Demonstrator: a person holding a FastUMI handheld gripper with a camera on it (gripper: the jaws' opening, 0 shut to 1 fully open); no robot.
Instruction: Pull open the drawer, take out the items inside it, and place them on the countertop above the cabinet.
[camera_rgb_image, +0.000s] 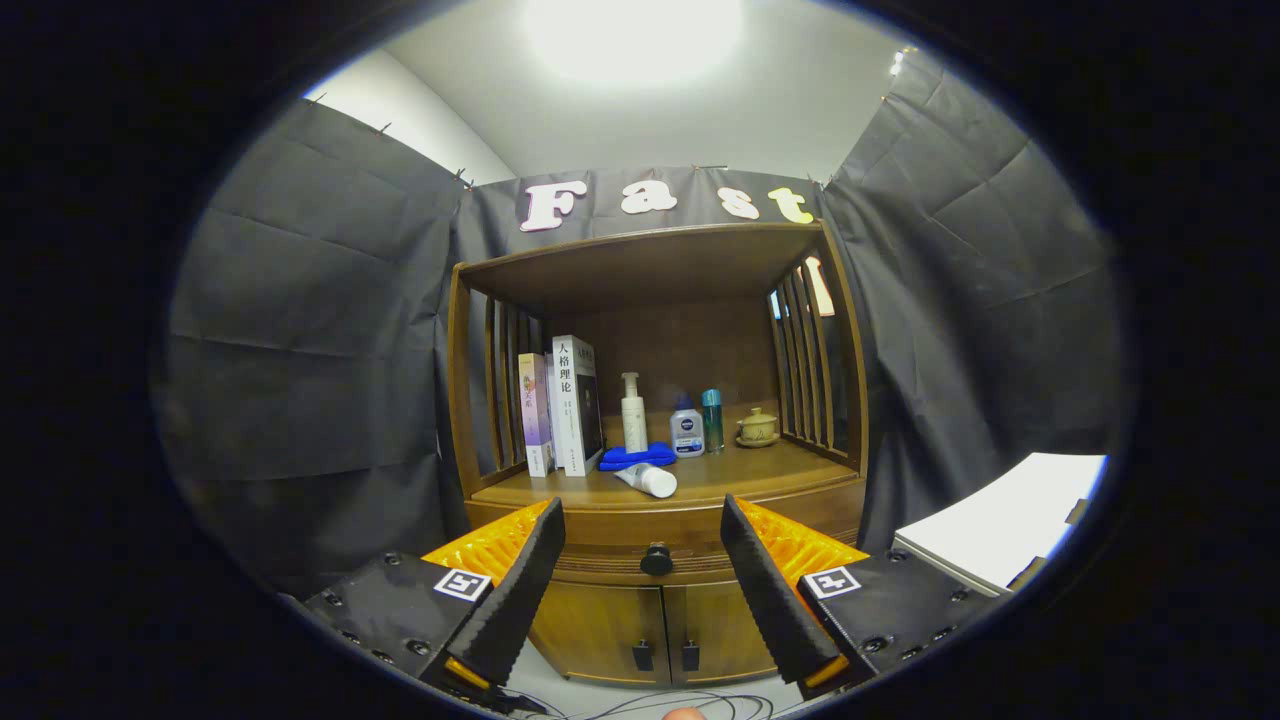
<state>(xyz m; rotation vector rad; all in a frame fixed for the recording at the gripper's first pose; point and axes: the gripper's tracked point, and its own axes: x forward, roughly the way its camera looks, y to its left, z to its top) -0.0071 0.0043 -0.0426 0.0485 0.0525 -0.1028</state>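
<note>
The gripper (642, 545) is held in front of a wooden cabinet (655, 560), its two black ribbed fingers (520, 590) spread wide with nothing between their pads. Framed in the gap between them, a little way ahead, is the round black knob (656, 560) of the drawer (600, 568), which sits closed, its front flush with the cabinet face just below the countertop (740, 478). Under the drawer are two cabinet doors (645, 625), each with a small dark pull near the middle seam. On the countertop, beyond the fingers, a white tube (647, 480) lies on its side near the front edge, and just behind it is a folded blue cloth (636, 457). Two books (562, 410) stand upright against the left slatted side. A tall white pump bottle (633, 413) stands behind the cloth, and to its right are a squat white bottle with a blue label (687, 428) and a slim teal bottle (712, 420), close together. Further right, near the right slats, is a small pale lidded cup (757, 427) on what looks like a saucer, though it is too small to be sure. Some dark cables (640, 705) trail across the floor below the cabinet, and a white-topped surface (1010, 520) stands off to the right.
</note>
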